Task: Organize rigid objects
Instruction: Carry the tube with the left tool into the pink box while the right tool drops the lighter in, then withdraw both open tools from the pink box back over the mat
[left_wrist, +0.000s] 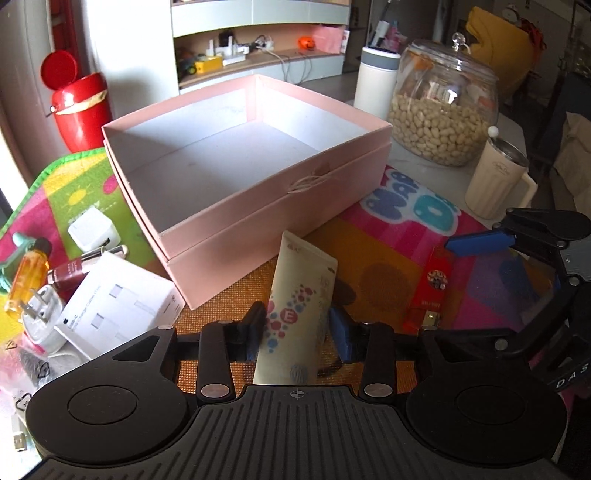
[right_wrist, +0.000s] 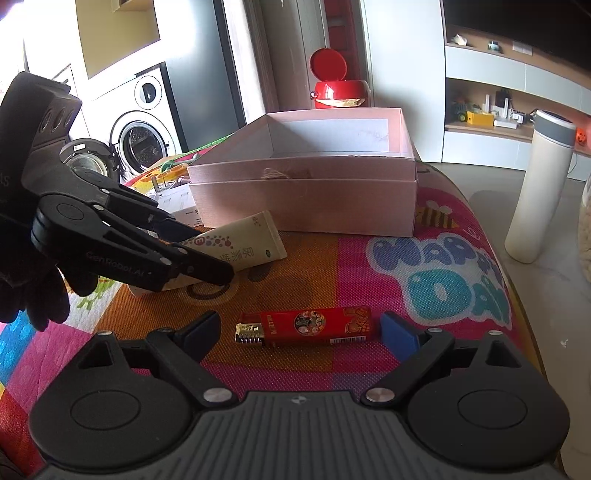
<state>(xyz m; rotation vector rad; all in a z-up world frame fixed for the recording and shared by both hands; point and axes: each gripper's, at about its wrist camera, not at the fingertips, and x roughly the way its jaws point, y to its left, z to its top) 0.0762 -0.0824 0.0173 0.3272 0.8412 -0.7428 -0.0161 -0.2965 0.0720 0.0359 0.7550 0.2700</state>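
Observation:
A cream tube (left_wrist: 299, 295) lies on the colourful mat (left_wrist: 373, 254) just in front of the empty pink box (left_wrist: 258, 206). My left gripper (left_wrist: 298, 328) straddles the tube's lower half, fingers close beside it but open, with the tube resting on the mat. In the right wrist view the left gripper (right_wrist: 212, 254) reaches in from the left over the tube (right_wrist: 255, 236). A red lighter (right_wrist: 303, 326) lies flat between the wide-open fingers of my right gripper (right_wrist: 301, 332), touching neither. The lighter (left_wrist: 430, 288) also shows in the left view, below a blue pad (left_wrist: 480, 242) of the right gripper.
Left of the box lie a white carton (left_wrist: 122, 299), a plug (left_wrist: 40, 317), a white cube charger (left_wrist: 92, 230) and an orange item (left_wrist: 27, 273). A peanut jar (left_wrist: 443, 110), white flask (right_wrist: 535, 184) and cream mug (left_wrist: 495, 181) stand to the right. A red bin (right_wrist: 338, 92) stands behind.

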